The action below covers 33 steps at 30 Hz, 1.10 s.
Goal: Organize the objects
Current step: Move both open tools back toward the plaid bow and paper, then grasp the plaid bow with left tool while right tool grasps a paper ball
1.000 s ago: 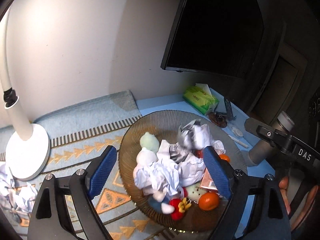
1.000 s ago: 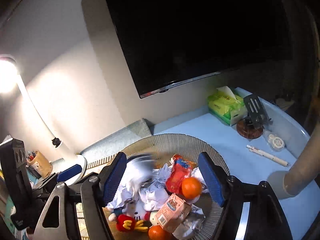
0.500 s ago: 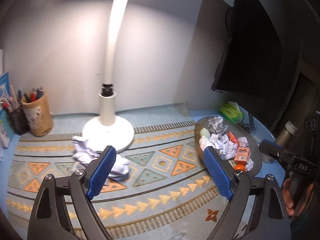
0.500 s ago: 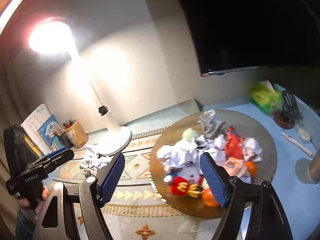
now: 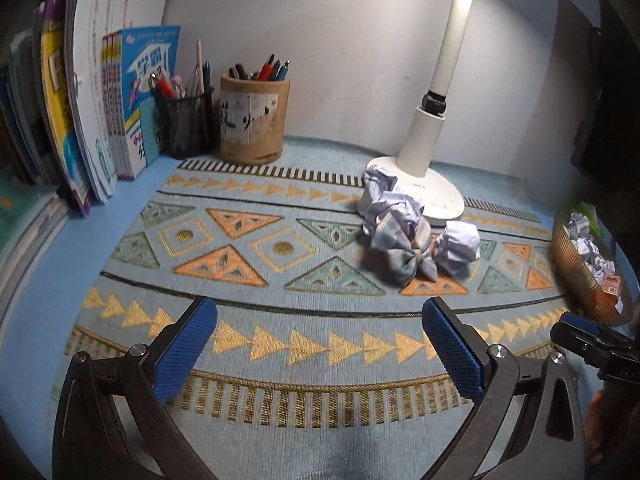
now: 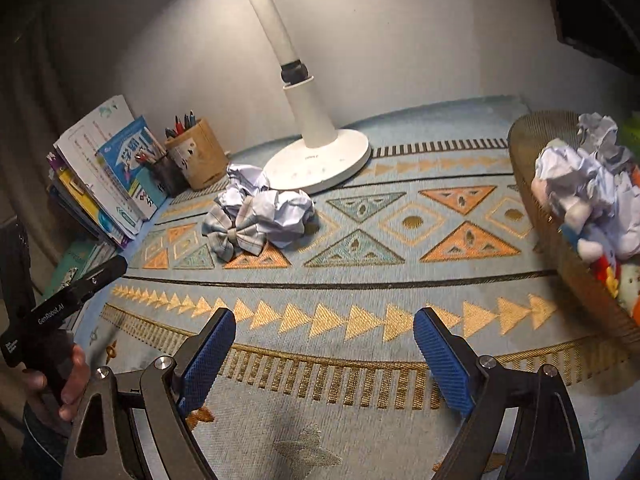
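A grey plaid bow lies on the patterned mat with crumpled paper balls beside and behind it, next to the lamp base. The bow and paper balls also show in the right wrist view. A brown wicker basket at the right holds crumpled paper, plush toys and oranges; its edge shows in the left wrist view. My left gripper is open and empty, above the mat short of the bow. My right gripper is open and empty above the mat's near border.
A white desk lamp stands at the back. Two pen holders and a row of books stand at the back left. A dark monitor is at the right. The left gripper's handle shows at the right wrist view's left.
Both grippers have pulled back from over the basket and swung left over the mat. The bow, paper balls, pen holders and books have come into view. Both stay open and empty.
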Motion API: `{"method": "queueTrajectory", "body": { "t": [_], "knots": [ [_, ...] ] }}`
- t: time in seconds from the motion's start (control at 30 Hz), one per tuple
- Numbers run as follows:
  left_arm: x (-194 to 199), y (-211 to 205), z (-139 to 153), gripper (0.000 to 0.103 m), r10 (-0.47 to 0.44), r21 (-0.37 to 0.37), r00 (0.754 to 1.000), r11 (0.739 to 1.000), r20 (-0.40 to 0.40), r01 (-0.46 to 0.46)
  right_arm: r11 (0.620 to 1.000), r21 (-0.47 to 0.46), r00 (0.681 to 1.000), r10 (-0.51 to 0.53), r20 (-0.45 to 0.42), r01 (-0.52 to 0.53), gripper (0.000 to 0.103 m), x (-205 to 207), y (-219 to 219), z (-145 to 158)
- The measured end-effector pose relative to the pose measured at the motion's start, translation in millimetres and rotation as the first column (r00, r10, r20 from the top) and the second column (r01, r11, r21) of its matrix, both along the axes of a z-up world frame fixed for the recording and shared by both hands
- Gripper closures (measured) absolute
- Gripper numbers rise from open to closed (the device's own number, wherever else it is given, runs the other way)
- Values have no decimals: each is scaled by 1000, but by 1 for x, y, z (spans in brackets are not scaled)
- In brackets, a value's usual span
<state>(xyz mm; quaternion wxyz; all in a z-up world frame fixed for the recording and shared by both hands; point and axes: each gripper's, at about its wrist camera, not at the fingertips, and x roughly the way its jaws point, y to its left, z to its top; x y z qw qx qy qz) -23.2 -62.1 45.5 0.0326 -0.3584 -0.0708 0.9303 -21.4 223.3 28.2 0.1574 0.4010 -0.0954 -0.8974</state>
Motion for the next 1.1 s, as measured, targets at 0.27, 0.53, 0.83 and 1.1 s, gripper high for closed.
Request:
{"method": "queueTrajectory", "body": {
  "t": [0.27, 0.53, 0.83, 1.1],
  "knots": [
    [5, 7, -11, 1, 8, -27, 1000, 1000, -15, -9, 999, 44, 1000, -24, 13, 24, 13, -6, -2, -7],
    [-55, 20, 1, 1, -209, 256, 971, 951, 120, 173, 988, -136, 984, 91, 153, -71, 13, -56, -13, 19],
    [-97, 74, -24, 16, -270, 93, 951, 962, 153, 258, 988, -135, 987, 91, 134, -72, 19, -128, -45, 10],
    [-105, 86, -32, 46, -280, 37, 943, 960, 178, 278, 984, -145, 982, 121, 141, -101, 29, -139, -61, -18]
  ]
}}
